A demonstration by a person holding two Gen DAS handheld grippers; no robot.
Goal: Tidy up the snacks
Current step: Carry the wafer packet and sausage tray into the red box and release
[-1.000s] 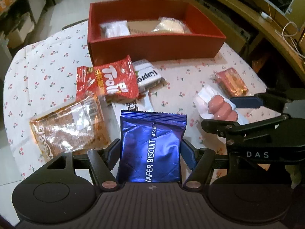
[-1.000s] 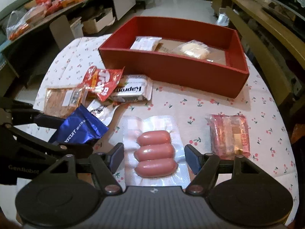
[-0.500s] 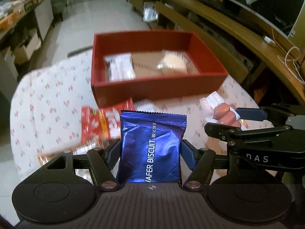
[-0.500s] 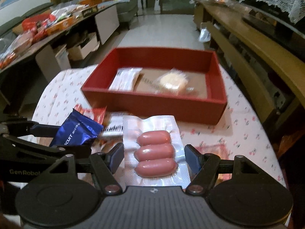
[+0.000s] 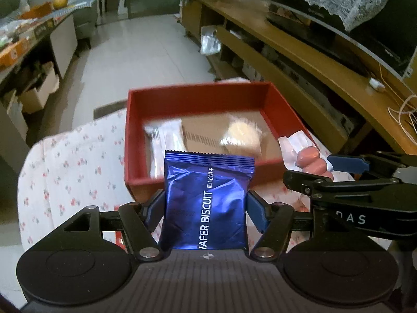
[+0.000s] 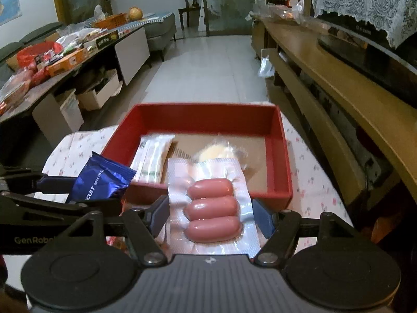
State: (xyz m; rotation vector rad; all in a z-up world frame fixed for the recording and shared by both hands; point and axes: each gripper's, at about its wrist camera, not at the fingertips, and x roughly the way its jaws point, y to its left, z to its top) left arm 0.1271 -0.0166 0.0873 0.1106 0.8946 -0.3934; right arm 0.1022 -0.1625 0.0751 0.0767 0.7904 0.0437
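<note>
Both grippers have risen off the table toward the red box [image 6: 208,116]. Left gripper [image 5: 206,210] clamps the wafer biscuit pack [image 5: 207,203]; right gripper [image 6: 209,215] clamps the sausage pack [image 6: 212,208]. Two snacks already lie inside; both held packs remain short of the box, awaiting placement.

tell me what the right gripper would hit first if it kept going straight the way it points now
Probably the red box. The right gripper, shut on the sausage pack, aims down at its near wall and the floor inside, where a white packet and a clear-wrapped bun lie. Depth is unclear, so wall or contents could come first.
</note>
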